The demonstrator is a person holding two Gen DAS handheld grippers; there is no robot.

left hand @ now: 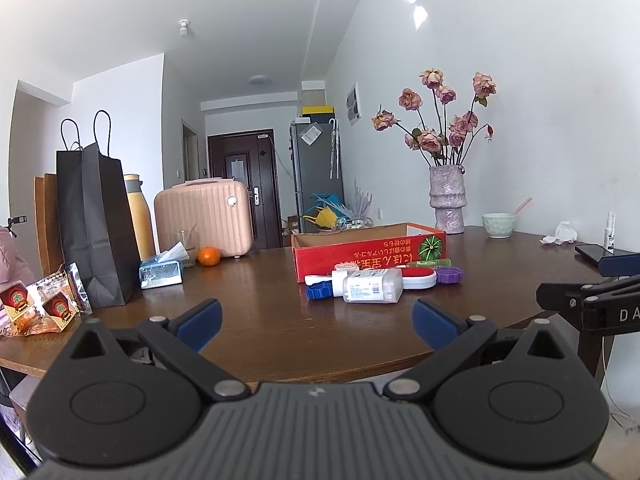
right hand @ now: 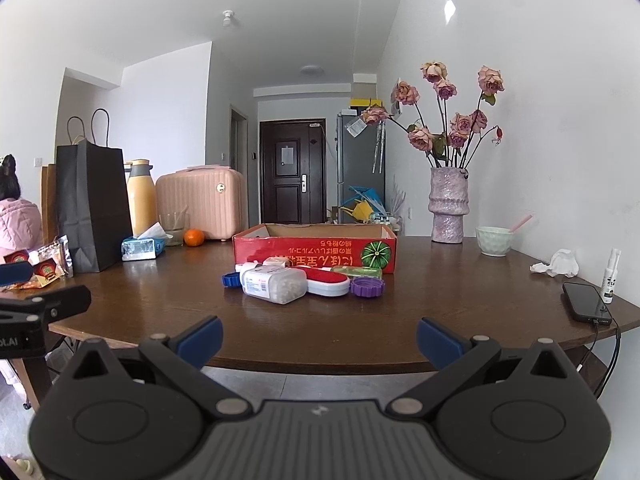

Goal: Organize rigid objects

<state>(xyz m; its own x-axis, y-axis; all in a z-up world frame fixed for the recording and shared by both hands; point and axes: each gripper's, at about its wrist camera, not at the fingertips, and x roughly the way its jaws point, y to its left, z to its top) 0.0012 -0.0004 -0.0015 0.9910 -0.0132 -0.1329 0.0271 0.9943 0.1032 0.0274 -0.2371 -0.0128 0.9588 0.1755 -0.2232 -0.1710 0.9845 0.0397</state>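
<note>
A red cardboard box [left hand: 360, 254] [right hand: 312, 250], open on top, stands mid-table. In front of it lies a cluster: a clear plastic bottle [left hand: 372, 286] [right hand: 276, 285] on its side, a blue cap [left hand: 319, 292] [right hand: 231, 279], a red-and-white oval case [left hand: 418, 279] [right hand: 326, 282], a purple round lid [left hand: 449, 276] [right hand: 368, 286] and a green flat item [left hand: 444, 263] [right hand: 358, 271]. My left gripper [left hand: 318, 324] is open and empty, at the table's near edge. My right gripper [right hand: 319, 340] is open and empty, also short of the cluster.
On the brown table [left hand: 260, 312]: black paper bag [left hand: 94, 220], tissue pack [left hand: 160, 272], orange [left hand: 209, 256], pink case [left hand: 204, 216], vase of roses [right hand: 448, 204], bowl [right hand: 494, 240], phone [right hand: 586, 300], spray bottle [right hand: 611, 276], snack packets [left hand: 36, 308].
</note>
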